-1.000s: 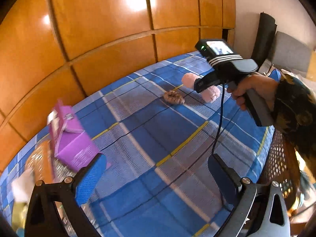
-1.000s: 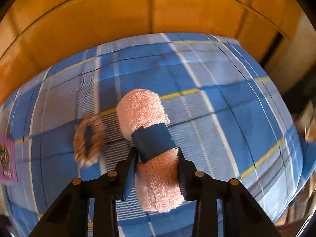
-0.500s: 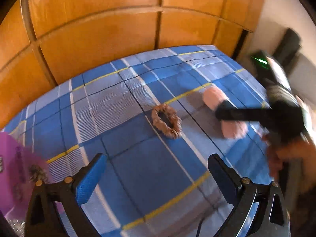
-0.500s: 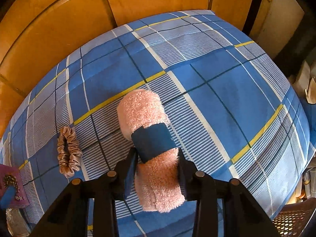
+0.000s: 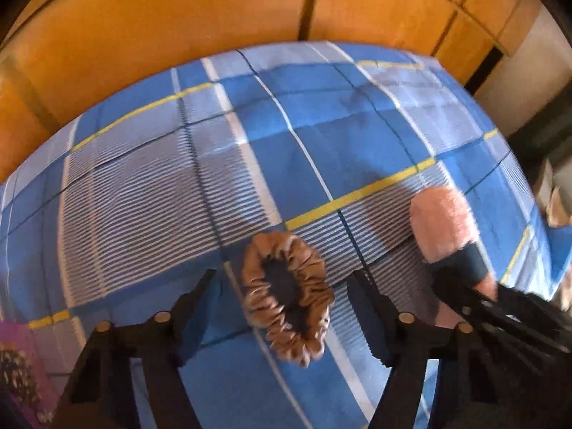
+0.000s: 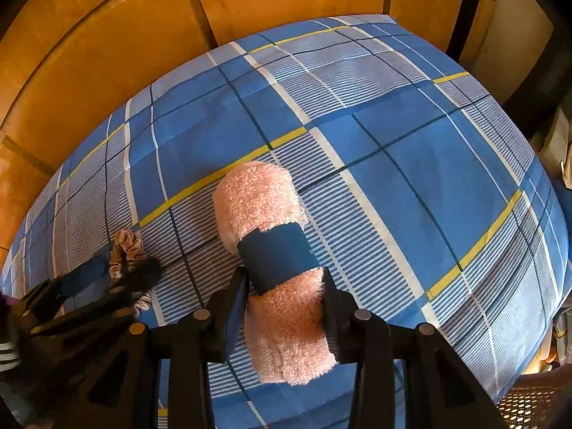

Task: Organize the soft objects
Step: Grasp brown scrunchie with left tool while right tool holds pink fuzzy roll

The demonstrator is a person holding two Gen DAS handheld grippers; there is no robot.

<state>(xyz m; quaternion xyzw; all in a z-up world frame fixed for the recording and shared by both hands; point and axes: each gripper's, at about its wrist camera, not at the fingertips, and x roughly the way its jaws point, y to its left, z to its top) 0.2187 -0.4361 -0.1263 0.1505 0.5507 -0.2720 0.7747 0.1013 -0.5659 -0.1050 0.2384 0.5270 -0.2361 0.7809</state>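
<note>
A tan satin scrunchie (image 5: 287,295) lies on the blue plaid bedsheet (image 5: 321,136). My left gripper (image 5: 282,286) is open, its two fingers either side of the scrunchie. A pink rolled towel with a dark blue band (image 6: 271,250) sits between the fingers of my right gripper (image 6: 284,282), which is shut on it. The towel also shows at the right of the left wrist view (image 5: 443,221). The left gripper (image 6: 103,279) and the scrunchie (image 6: 127,248) show at the left of the right wrist view.
An orange wooden headboard (image 6: 107,53) runs behind the bed. A purple box (image 5: 18,364) sits at the lower left. A brown woven basket (image 6: 529,404) stands past the bed's right edge, with other items (image 6: 557,136) beside the bed.
My left gripper has swung in toward the scrunchie, which now lies between its fingers. The right gripper still holds the towel and has moved little.
</note>
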